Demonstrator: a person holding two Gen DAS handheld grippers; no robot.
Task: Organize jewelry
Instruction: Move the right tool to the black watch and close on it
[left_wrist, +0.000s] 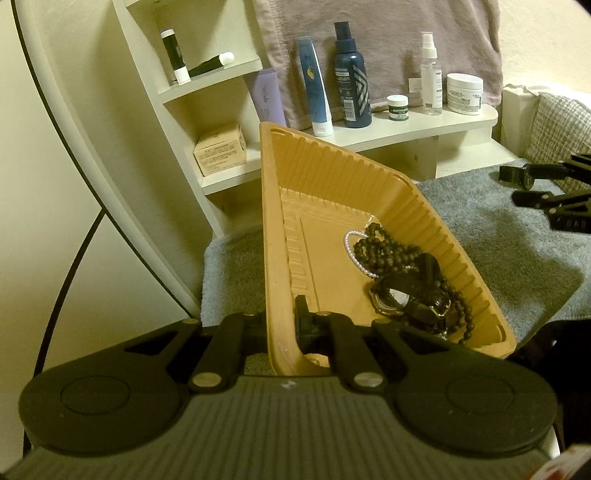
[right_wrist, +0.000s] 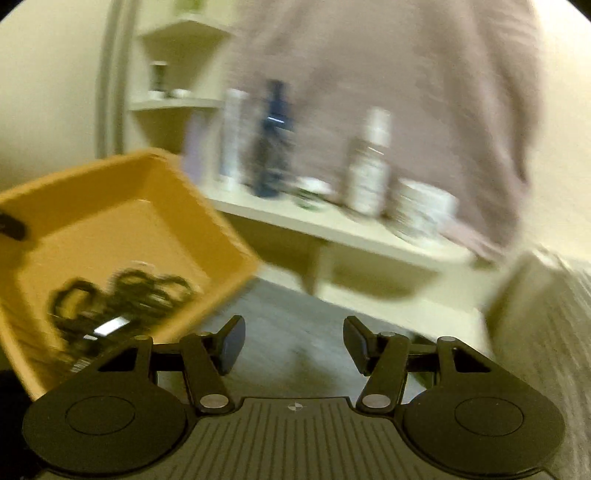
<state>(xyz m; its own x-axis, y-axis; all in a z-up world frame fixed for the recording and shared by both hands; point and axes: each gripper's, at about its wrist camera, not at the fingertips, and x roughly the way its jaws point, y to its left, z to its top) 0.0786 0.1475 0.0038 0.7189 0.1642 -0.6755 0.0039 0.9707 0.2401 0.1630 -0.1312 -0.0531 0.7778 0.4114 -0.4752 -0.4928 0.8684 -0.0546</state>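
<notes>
My left gripper (left_wrist: 280, 325) is shut on the near side wall of a tan ribbed tray (left_wrist: 332, 173), which is tipped up on the grey mat. In the tray's low corner lie a black bead necklace (left_wrist: 384, 251), a small pearl bracelet (left_wrist: 349, 254) and a dark watch (left_wrist: 395, 299). My right gripper (right_wrist: 294, 343) is open over the mat with nothing between its fingers. Its view is blurred. It shows the tray (right_wrist: 110, 221) to its left, with the dark jewelry (right_wrist: 122, 295) piled inside. From the left wrist view, the right gripper (left_wrist: 517, 186) is at the far right.
A cream shelf unit (left_wrist: 406, 136) behind the tray holds bottles, tubes and jars, with a cardboard box (left_wrist: 221, 149) on a lower shelf. A mauve cloth (left_wrist: 388, 22) hangs behind it. The grey mat (left_wrist: 498, 240) spreads to the right, and a woven cushion (left_wrist: 557, 122) lies beyond.
</notes>
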